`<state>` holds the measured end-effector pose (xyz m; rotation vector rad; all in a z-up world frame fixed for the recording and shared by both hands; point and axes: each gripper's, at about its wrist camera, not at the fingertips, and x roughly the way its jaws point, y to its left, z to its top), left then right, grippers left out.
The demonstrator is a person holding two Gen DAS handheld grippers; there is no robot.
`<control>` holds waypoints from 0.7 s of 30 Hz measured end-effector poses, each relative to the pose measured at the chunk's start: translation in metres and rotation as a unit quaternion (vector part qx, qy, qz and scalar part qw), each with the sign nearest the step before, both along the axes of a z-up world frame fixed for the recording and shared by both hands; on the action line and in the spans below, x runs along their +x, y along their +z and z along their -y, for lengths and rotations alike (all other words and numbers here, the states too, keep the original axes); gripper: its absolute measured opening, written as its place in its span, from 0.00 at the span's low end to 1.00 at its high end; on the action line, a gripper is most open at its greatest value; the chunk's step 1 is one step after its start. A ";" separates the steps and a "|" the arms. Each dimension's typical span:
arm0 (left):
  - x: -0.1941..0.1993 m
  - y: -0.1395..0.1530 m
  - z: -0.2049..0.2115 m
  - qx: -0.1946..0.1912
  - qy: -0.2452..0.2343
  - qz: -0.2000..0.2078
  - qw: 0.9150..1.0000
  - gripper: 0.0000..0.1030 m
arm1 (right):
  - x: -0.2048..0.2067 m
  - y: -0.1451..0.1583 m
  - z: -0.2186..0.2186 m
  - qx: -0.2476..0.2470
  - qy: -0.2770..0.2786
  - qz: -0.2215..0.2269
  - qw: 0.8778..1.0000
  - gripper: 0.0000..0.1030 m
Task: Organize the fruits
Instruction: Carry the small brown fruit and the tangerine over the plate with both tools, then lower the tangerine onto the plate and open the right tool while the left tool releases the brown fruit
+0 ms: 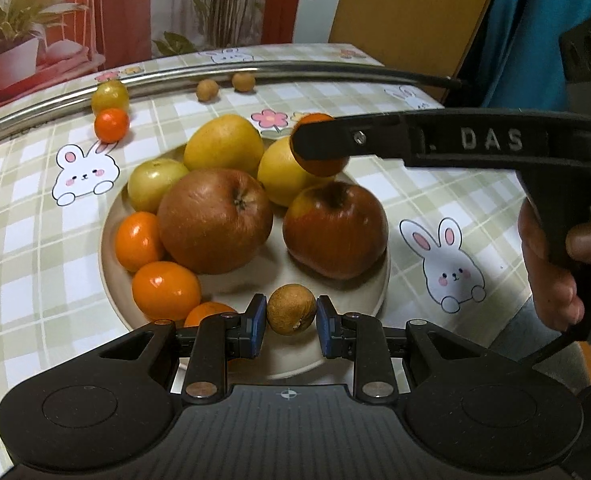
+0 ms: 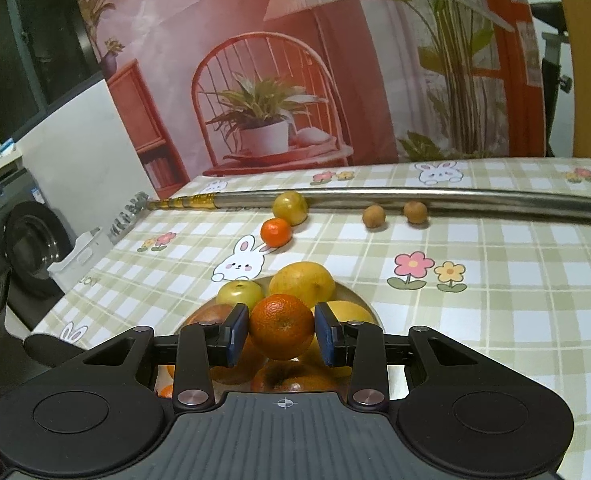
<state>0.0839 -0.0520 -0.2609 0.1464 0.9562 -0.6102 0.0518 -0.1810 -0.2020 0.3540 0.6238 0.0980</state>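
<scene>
A cream plate (image 1: 255, 280) holds two red apples (image 1: 215, 220), yellow fruits (image 1: 223, 144), a greenish one (image 1: 155, 184) and several tangerines (image 1: 165, 290). My left gripper (image 1: 291, 312) is shut on a small brown longan (image 1: 291, 308), low over the plate's near edge. Coming in from the right above the plate's far side, my right gripper (image 1: 319, 146) is shut on a tangerine (image 1: 323, 166). In the right wrist view that gripper (image 2: 281, 328) clamps the tangerine (image 2: 281, 326) between its blue pads (image 2: 237, 332), over the piled fruit.
On the checked tablecloth beyond the plate (image 2: 369, 308) lie a loose tangerine (image 2: 276, 232), a yellow-green fruit (image 2: 291, 208) and two longans (image 2: 374, 217) beside a long metal rod (image 2: 475, 196). A person's hand (image 1: 551, 272) grips the right handle. A printed backdrop stands behind the table.
</scene>
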 end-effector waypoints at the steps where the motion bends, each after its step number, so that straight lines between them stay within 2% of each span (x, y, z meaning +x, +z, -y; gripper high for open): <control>1: 0.000 -0.001 0.001 0.002 -0.001 -0.002 1.000 0.27 | 0.003 -0.001 0.001 0.003 0.000 -0.001 1.000 0.32; 5: 0.001 -0.003 0.002 0.006 -0.006 -0.001 1.000 0.27 | 0.017 -0.004 0.005 0.018 0.002 -0.009 1.000 0.32; 13: 0.000 -0.003 0.002 0.004 -0.007 0.003 1.000 0.28 | 0.037 -0.006 -0.004 0.001 0.022 -0.023 0.999 0.34; 21: -0.002 0.004 -0.006 -0.010 0.010 0.016 1.000 0.29 | 0.028 0.003 -0.009 -0.019 0.021 -0.004 1.000 0.35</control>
